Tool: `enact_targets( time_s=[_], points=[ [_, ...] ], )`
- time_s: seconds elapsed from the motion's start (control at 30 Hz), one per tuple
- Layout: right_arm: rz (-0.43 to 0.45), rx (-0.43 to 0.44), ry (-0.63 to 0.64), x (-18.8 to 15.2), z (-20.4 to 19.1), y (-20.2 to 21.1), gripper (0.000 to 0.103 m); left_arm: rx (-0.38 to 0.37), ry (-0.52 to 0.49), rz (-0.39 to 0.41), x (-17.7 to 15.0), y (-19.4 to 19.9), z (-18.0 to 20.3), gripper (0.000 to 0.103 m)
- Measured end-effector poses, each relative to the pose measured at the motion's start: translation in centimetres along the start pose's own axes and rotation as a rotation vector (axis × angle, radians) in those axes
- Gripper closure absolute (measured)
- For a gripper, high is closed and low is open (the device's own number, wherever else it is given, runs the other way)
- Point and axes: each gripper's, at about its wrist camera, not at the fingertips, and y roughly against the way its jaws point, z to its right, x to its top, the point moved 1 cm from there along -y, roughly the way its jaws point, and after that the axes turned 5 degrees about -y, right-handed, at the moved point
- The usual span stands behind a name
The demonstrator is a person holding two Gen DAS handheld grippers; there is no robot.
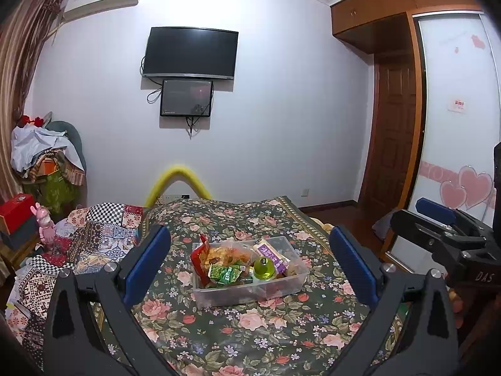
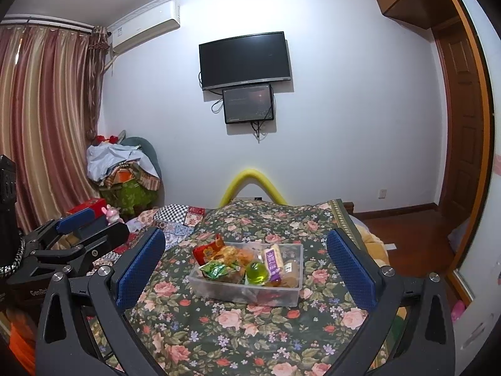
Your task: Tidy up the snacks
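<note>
A bin [image 1: 250,285] of snacks [image 1: 233,261] is sitting on the bed cover [image 1: 244,329], with a television [image 1: 190,52] hanging on the wall behind.

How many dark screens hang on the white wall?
2. The larger television is mounted higher on the wall; the smaller screen hangs directly beneath it, with cables dangling below.

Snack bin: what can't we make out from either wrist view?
- Bin bottom layer: both views, buried under the green packets and other snacks on top.
- Purple pack text: both views, too small.
- Red bag lower part: behind the bin wall.
- Right gripper tips: left view, only one blue pad visible.
</note>
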Motion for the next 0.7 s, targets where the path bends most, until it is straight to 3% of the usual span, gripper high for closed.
enact_targets(
  time_s=[0.7],
  points=[
    [0.003,-0.022,0.014,0.10,-0.12,0.06,0.000,-0.035,0.002,-0.010,-0.10,-0.08,-0.10,0.000]
  ],
)
